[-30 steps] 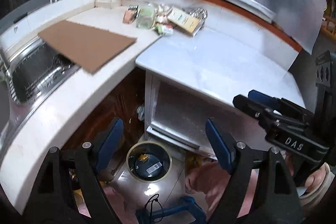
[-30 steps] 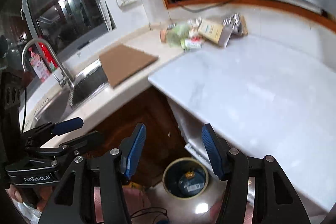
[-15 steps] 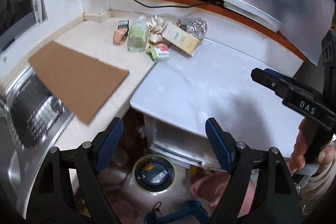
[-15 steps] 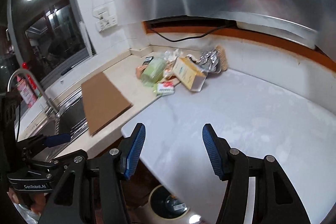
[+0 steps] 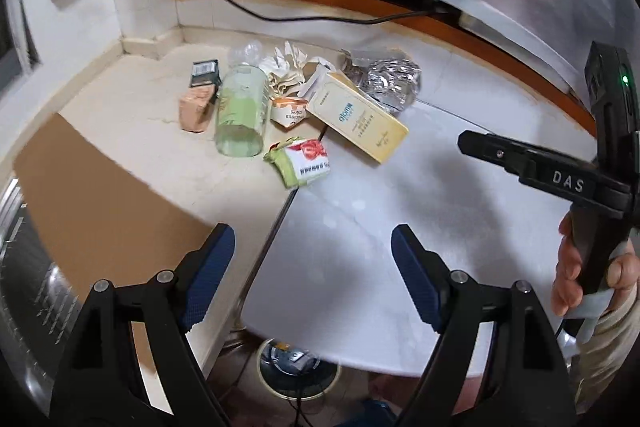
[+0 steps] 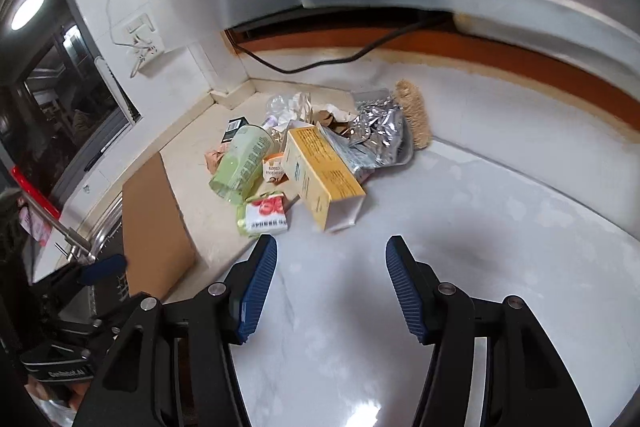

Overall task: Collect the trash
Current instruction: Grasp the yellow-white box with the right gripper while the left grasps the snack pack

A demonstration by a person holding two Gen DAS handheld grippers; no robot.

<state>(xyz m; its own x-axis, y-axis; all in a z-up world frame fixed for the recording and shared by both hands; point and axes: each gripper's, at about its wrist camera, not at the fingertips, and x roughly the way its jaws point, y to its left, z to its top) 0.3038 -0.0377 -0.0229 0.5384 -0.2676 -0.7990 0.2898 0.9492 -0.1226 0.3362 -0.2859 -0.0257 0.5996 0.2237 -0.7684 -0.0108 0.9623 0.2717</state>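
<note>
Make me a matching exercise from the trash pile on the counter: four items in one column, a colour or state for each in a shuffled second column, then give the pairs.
Items
1. plastic bottle
2. long carton
3. foil wrapper
4. cardboard sheet

Descriptions
A. crinkled and silvery, at the back of the pile
B. flat and brown, beside the sink
C. pale green and see-through, lying on its side
D. yellow, with one end open toward the right tool

Pairs: 1-C, 2-D, 3-A, 4-B
</note>
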